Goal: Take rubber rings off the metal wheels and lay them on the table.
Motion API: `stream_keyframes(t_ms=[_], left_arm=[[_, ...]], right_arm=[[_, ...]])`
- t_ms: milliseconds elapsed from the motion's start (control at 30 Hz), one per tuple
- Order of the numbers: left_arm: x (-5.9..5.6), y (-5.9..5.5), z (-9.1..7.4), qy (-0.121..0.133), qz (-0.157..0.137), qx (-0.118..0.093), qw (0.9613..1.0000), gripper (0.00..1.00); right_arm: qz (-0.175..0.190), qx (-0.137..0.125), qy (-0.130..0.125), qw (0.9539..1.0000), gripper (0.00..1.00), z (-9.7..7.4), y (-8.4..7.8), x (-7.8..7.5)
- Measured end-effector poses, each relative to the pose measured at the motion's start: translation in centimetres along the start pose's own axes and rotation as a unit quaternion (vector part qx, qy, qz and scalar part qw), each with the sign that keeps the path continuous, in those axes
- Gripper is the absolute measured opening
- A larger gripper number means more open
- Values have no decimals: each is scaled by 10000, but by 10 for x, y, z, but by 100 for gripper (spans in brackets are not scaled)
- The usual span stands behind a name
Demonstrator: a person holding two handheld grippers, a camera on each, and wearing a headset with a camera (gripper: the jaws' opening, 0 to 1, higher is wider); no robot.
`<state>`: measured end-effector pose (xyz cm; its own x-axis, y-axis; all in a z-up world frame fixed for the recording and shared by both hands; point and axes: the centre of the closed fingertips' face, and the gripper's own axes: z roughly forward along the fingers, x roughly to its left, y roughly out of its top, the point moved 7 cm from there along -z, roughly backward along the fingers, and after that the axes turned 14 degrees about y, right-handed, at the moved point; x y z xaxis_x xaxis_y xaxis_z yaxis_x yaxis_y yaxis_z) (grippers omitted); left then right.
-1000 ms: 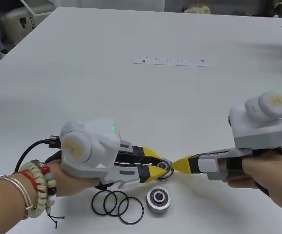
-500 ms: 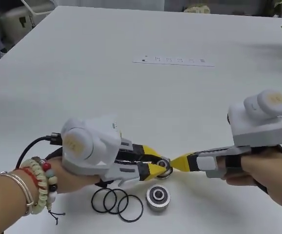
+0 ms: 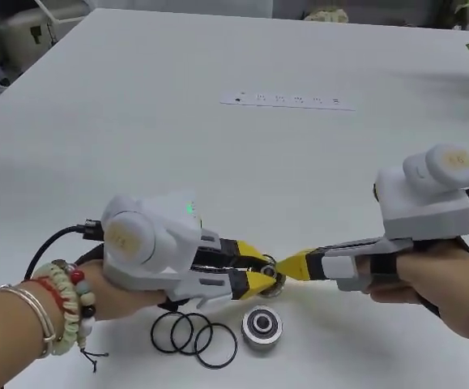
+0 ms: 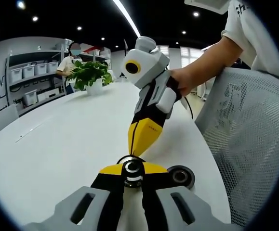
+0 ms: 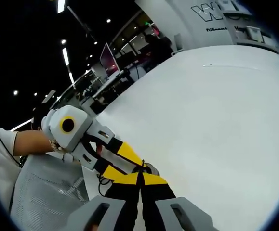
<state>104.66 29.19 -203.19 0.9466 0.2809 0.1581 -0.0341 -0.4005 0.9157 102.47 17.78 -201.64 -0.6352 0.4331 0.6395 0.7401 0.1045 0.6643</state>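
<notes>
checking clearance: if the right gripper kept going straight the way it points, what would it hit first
The wheel clamped in the left gripper, which sits right at the tip of the right gripper. Past it, probably the left gripper itself.

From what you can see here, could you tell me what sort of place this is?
Probably an open office or lab workroom: a big white table, a mesh chair, shelves of bins and a potted plant.

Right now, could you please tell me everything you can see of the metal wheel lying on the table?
The metal wheel lies flat on the white table. It is round and silvery, with a dark band around a bright hub. Three black rubber rings lie just beside it; whether they touch is unclear.
</notes>
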Motion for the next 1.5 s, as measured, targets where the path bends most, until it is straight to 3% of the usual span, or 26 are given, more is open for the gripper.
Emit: stream_keyframes(t_ms=[233, 367, 433, 500, 667, 833, 933, 1000, 1100, 1300, 1500], left_arm=[[-2, 3, 0, 87, 154, 65, 9998, 8], [-1, 6, -1, -13, 277, 232, 9993, 9], [0, 5, -4, -153, 166, 302, 9993, 9], [1, 4, -6, -209, 29, 349, 9992, 15], [-1, 6, -18, -322, 251, 420, 9983, 25], [-2, 16, -34, -432, 329, 382, 9978, 38], [3, 24, -46, -334, 408, 281, 9982, 43], [5, 29, -54, -271, 298, 201, 9990, 46], [7, 34, -66, -141, 283, 130, 9994, 53], [11, 41, -88, 130, 204, 33, 9997, 59], [9, 45, -108, 285, 157, 62, 9994, 71]], right_arm=[[-34, 137, -101, 9998, 0, 0, -4, -1], [-83, 206, -111, 9997, 0, 1, -5, -1], [-88, 215, -127, 9996, 0, 0, -5, -2], [-104, 238, -136, 9996, 0, -1, -5, -2], [-94, 215, -124, 9996, 0, -5, -4, -3], [-126, 283, -132, 9994, 0, -6, -4, -1], [-152, 307, -121, 9993, 0, -7, -3, 1], [-164, 292, -107, 9994, 0, -8, -2, 3], [-208, 261, -75, 9994, 0, -9, 0, 7], [-259, 250, 1, 9994, 0, -8, 2, 12], [-322, 249, 56, 9992, 0, -10, 3, 16]])
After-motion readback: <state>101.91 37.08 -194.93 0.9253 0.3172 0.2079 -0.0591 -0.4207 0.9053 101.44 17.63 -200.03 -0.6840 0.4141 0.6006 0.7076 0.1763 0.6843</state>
